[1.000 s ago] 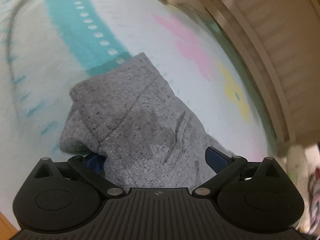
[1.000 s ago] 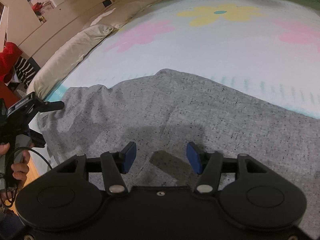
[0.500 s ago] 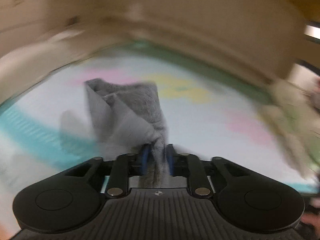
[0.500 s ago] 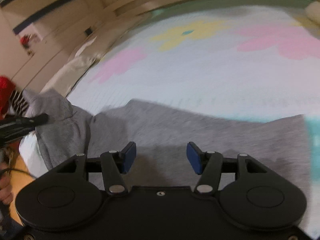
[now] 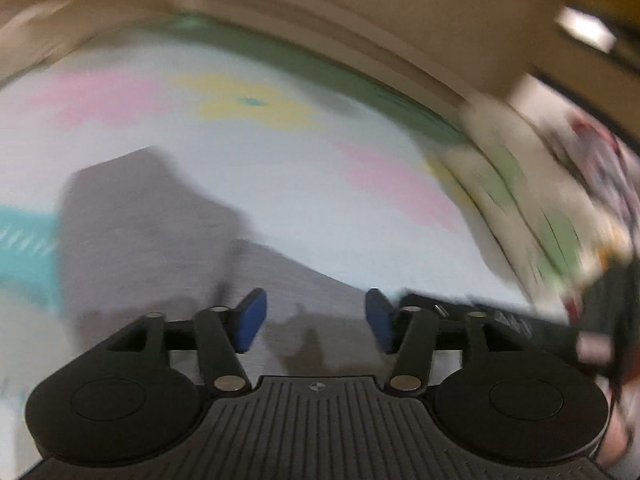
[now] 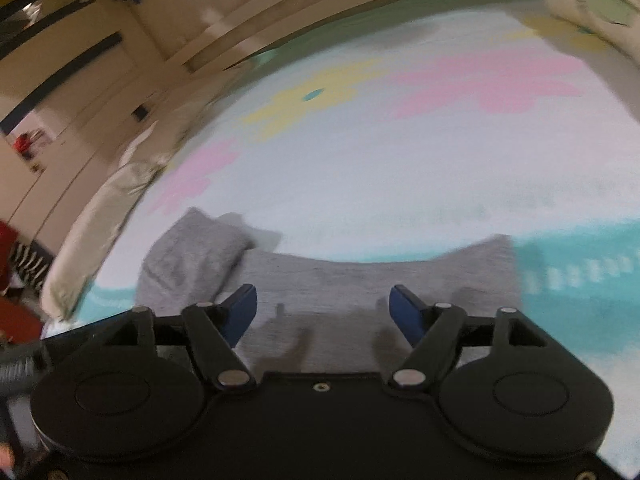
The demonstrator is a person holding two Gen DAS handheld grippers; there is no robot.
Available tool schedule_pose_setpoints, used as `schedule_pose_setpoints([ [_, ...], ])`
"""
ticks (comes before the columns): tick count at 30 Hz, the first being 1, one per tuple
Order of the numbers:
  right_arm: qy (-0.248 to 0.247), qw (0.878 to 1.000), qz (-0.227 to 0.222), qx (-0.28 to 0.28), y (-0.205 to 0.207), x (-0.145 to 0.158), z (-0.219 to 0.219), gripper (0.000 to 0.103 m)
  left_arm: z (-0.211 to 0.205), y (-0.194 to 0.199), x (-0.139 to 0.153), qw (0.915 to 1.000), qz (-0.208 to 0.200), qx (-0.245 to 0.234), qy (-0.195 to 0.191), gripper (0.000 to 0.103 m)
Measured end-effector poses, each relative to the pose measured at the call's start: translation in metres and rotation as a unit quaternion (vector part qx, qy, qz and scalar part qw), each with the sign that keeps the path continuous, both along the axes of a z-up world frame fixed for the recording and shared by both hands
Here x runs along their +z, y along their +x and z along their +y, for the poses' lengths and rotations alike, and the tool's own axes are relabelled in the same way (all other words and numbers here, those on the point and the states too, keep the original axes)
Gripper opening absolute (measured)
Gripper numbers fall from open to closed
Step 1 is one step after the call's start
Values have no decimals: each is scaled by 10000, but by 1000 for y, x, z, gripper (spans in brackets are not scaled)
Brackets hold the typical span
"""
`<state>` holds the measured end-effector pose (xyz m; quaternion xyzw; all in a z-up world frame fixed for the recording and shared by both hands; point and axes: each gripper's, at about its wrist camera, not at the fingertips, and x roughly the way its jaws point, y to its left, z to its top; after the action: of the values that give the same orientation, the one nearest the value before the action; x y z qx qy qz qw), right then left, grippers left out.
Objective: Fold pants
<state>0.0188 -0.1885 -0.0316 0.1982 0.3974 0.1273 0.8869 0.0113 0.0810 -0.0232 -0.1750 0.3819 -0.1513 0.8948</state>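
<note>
The gray pants [image 6: 328, 276] lie flat on a bed cover [image 6: 400, 184] with pink and yellow flowers and a blue-green stripe. One end is folded over into a thick lump [image 6: 192, 256] on the left side of the right camera view. The left gripper [image 5: 316, 316] hangs above the pants. Its blue fingers [image 5: 250, 320] are opening and nothing is between them. The right gripper [image 6: 324, 312] also hangs over the pants, opening wide, with nothing in it
</note>
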Motion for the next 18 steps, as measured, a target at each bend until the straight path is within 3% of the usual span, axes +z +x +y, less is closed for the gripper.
schedule_pose_setpoints([
  [2,27,9995,4,315,14,0,18,78,37,4,-2,9971,113,738,-121,63],
  [4,100,9978,82,644,31,-3,39,78,65,5,-2,9913,184,1300,17,64],
  [9,249,9938,247,1056,73,-18,78,78,122,17,-16,9685,830,2320,348,67],
  [13,451,9889,696,1234,112,-41,103,78,147,20,-32,9580,1302,2548,171,67],
  [16,607,9854,1037,1209,127,-59,112,79,155,22,-36,9564,1463,2526,137,67],
  [18,782,9841,1039,1207,130,-65,115,77,157,23,-38,9577,1480,2464,118,67],
])
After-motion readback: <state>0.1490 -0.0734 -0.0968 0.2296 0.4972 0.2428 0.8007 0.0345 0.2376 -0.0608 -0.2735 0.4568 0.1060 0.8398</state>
